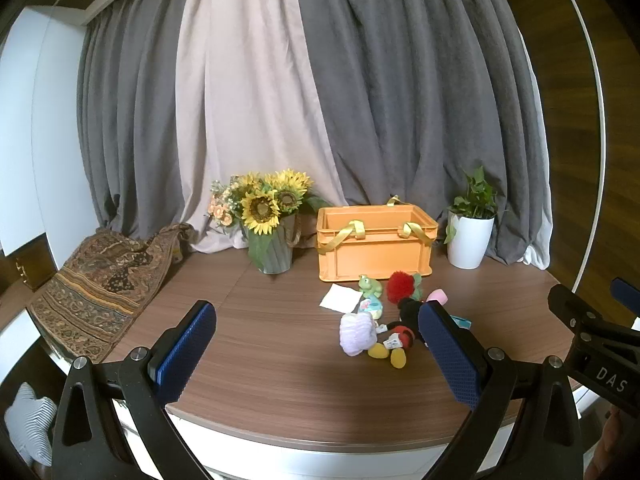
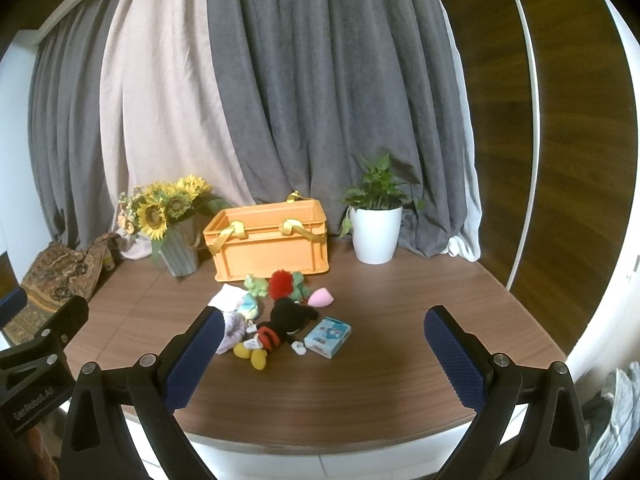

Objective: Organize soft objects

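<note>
An orange crate (image 1: 376, 246) (image 2: 272, 242) with yellow straps stands at the back of the wooden table. In front of it lie soft toys: a black mouse doll (image 1: 404, 330) (image 2: 286, 326), a lilac knitted piece (image 1: 357, 334) (image 2: 234, 326), a green frog (image 1: 370, 286) (image 2: 256, 285), a red fluffy toy (image 1: 401, 287) (image 2: 282, 282), a pink sponge (image 2: 322, 298) and a small pale blue toy (image 1: 372, 307). My left gripper (image 1: 316, 354) and right gripper (image 2: 322, 354) are both open and empty, held above the table's front edge, short of the toys.
A sunflower vase (image 1: 272, 248) (image 2: 180, 254) stands left of the crate and a white potted plant (image 1: 470, 240) (image 2: 376, 238) to its right. A patterned cloth (image 1: 104, 280) drapes the left edge. A white paper (image 1: 340, 298) and a blue box (image 2: 328, 336) lie among the toys.
</note>
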`<state>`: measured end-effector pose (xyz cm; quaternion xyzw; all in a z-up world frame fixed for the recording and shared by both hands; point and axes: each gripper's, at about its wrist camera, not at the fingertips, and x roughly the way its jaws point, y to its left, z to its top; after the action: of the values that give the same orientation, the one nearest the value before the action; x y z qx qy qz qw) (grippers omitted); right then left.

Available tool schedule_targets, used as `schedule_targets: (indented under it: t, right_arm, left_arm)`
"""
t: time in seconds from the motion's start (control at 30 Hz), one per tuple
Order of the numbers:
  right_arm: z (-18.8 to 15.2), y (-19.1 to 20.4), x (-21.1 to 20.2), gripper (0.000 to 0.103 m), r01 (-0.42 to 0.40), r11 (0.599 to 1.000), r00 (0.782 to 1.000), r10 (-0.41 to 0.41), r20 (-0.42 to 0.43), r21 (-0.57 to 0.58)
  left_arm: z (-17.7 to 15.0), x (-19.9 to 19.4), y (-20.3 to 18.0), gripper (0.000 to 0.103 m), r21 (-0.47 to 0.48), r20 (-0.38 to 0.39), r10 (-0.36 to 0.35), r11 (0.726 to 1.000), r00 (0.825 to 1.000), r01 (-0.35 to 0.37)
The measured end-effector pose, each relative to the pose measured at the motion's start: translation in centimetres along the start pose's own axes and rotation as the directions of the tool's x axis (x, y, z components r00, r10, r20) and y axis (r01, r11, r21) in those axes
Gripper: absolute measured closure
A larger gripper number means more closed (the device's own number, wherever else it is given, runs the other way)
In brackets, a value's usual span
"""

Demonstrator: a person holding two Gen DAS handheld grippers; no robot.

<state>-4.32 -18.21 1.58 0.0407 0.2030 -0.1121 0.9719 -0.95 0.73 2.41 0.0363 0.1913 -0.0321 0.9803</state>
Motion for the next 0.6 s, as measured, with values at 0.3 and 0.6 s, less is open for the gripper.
schedule_targets:
  t: [0.3, 0.6]
  right_arm:
    - [-0.18, -0.04, 0.07, 0.001, -0.003, 1.000, 1.000, 0.003, 0.001, -0.002]
    - [-0.09, 0.07, 0.11, 0.001, -0.001, 1.000, 1.000, 0.001, 0.002, -0.003]
  left_arm:
    - [-0.08, 0.12, -0.07, 0.000, -0.001, -0.001, -0.003, 1.000, 1.000, 0.003]
    - [-0.07, 0.17, -0.11, 0.000, -0.002, 0.001, -0.004, 1.000, 1.000, 0.004]
